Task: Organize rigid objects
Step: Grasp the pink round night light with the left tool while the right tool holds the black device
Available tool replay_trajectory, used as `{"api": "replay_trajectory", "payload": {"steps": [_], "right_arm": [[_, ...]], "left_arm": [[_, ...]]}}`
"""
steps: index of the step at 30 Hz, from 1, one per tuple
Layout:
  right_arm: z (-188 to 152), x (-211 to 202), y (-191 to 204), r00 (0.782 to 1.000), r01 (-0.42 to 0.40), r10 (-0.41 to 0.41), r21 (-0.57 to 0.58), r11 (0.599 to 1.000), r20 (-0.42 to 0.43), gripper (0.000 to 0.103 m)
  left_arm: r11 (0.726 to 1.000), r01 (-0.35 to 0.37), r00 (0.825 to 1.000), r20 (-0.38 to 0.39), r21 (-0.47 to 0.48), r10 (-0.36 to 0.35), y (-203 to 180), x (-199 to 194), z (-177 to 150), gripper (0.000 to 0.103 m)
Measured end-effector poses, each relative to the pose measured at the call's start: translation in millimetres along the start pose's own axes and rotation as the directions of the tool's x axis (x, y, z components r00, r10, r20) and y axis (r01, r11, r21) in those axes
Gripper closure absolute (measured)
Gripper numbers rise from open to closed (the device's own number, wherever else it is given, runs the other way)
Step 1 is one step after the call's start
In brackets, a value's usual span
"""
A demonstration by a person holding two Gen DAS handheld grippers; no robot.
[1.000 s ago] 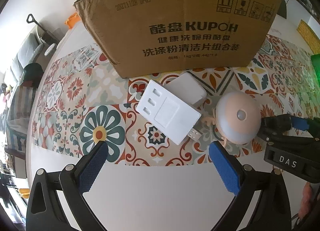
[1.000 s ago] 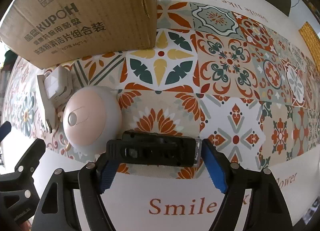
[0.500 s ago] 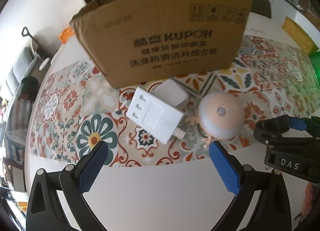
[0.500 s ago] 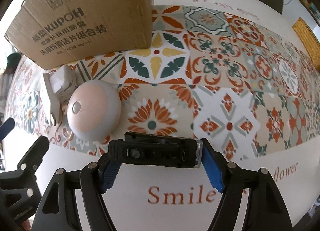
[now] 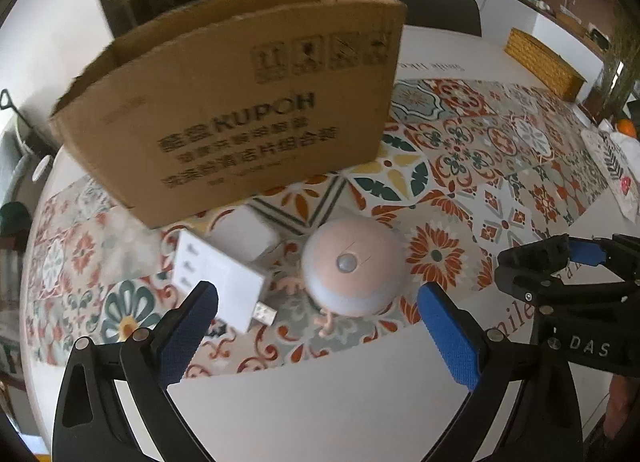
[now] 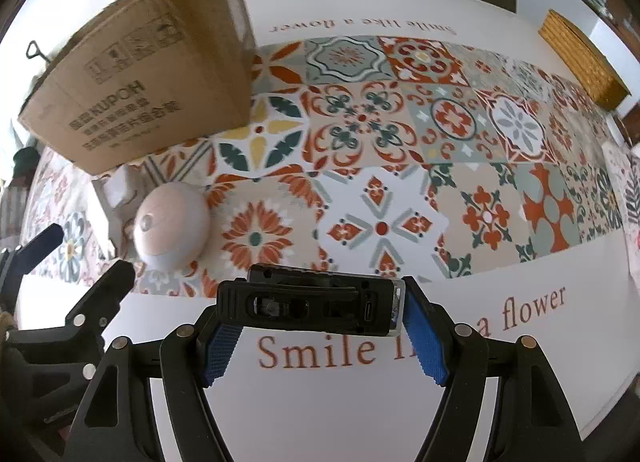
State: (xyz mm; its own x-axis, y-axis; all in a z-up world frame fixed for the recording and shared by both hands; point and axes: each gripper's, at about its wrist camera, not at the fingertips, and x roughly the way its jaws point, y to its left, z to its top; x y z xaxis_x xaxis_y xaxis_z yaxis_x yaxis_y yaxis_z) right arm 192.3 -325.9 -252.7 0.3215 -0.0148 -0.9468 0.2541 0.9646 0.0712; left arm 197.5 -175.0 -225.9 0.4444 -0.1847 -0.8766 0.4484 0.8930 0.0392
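Right claw (image 6: 322,336) clenched on black clip-on device (image 6: 312,304), lifted clear of table (image 6: 360,402) for boxing; left claw (image 5: 318,328) released wide above pink dome gadget (image 5: 352,264), cardboard box (image 5: 236,110) close by.

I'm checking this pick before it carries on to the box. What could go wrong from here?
1. The right hand-held gripper pinches the black device only by its ends, so it might twist or slip out.
2. The box wall stands tall; a low carry could knock the device against it.
3. The left hand-held gripper hangs open close over the dome light and white adapter and could nudge them.
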Motion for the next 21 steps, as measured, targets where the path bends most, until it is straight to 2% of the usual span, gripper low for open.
{"api": "replay_trajectory", "payload": {"steps": [4,11,21], "right_arm": [[-0.1,4.6,-1.6,1.000,0.008,-0.008,0.021,1.000,-0.014,0.029],[1.5,14.1,-7.4,0.999,0.026,-0.024,0.045,0.999,-0.035,0.029],[2.6,18.6,-11.3,0.999,0.029,-0.026,0.068,0.997,-0.040,0.029]], "left_arm": [[0.999,0.025,0.999,-0.044,0.022,-0.024,-5.5,17.2,7.4,0.002],[0.998,0.030,0.997,-0.066,0.059,-0.026,-13.3,28.8,10.6,0.004],[0.994,0.008,0.993,-0.115,0.107,0.005,-24.5,50.5,15.2,0.009]]}}
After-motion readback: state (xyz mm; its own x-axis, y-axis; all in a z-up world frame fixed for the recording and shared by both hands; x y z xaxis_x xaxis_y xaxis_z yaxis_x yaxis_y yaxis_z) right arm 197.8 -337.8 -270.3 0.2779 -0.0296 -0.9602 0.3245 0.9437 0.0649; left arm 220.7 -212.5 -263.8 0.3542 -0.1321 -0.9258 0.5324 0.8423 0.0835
